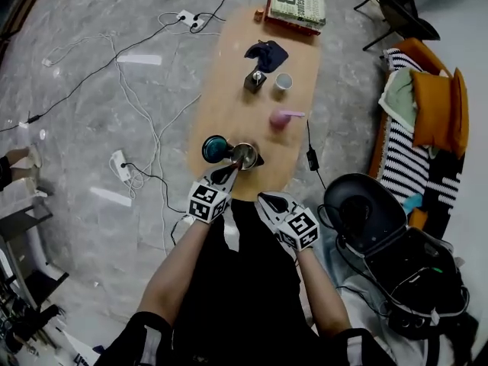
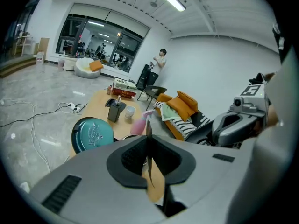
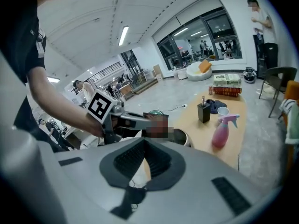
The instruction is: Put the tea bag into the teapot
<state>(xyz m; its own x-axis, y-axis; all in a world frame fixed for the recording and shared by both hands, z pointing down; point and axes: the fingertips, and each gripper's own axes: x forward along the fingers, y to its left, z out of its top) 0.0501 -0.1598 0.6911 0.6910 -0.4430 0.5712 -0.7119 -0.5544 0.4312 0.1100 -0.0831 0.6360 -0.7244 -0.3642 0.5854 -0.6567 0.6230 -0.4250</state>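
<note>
An open metal teapot (image 1: 245, 156) stands at the near end of the wooden table (image 1: 229, 67), with its teal lid (image 1: 214, 148) lying beside it on the left. My left gripper (image 1: 232, 171) is at the teapot's near rim, shut on a brown tea bag (image 2: 153, 175). In the right gripper view the tea bag (image 3: 154, 118) hangs just over the teapot (image 3: 181, 136). My right gripper (image 1: 268, 199) hovers at the table's near edge, right of the teapot; its jaws are shut with nothing in them (image 3: 145, 160).
Farther along the table stand a pink spray bottle (image 1: 280, 117), a white cup (image 1: 283, 81), a black dispenser (image 1: 255, 80), a dark cloth (image 1: 267, 52) and books (image 1: 297, 8). Cables and power strips (image 1: 120, 165) lie on the floor at left. A bag (image 1: 366, 212) sits at right.
</note>
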